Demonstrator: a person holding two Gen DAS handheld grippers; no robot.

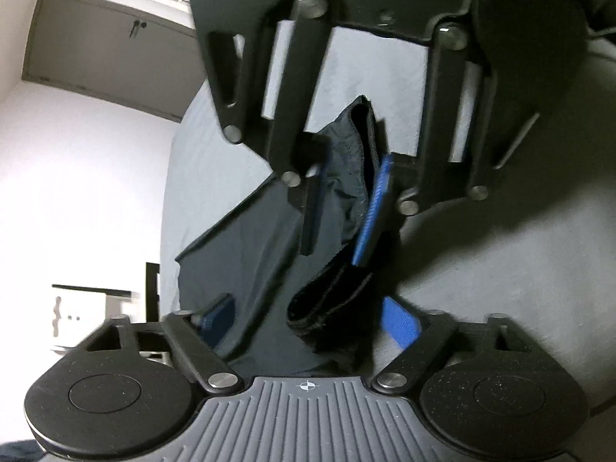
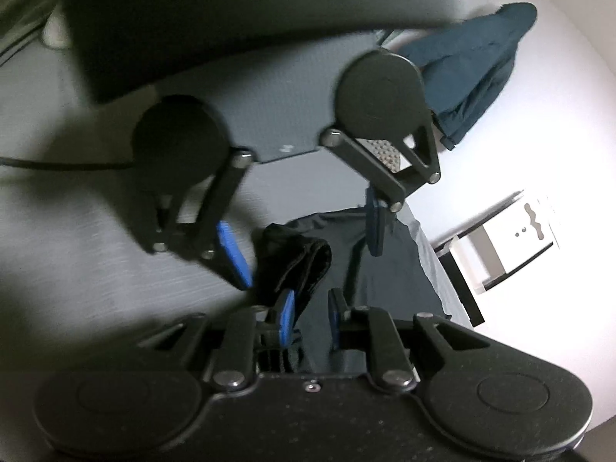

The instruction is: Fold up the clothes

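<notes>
Left wrist view: a grey bed (image 1: pixel 215 161) fills mid-frame, with white walls and a keyed cabinet (image 1: pixel 111 46) at upper left. A dark, soft garment (image 1: pixel 246 238) is draped at centre, its thick hem bunched. It is pinched by the right gripper (image 1: pixel 338 208); the left gripper (image 1: pixel 308 317) is spread wide around it, its fingers apart.

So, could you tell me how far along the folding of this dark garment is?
Early on, I'd judge. Done: the dark garment lies spread on the grey sheet, with one thick edge bunched up. In hand: the right gripper appears to pinch that bunched edge, while the left gripper is open around the cloth. Left: the actual folds, since most of the cloth lies unfolded.
</notes>
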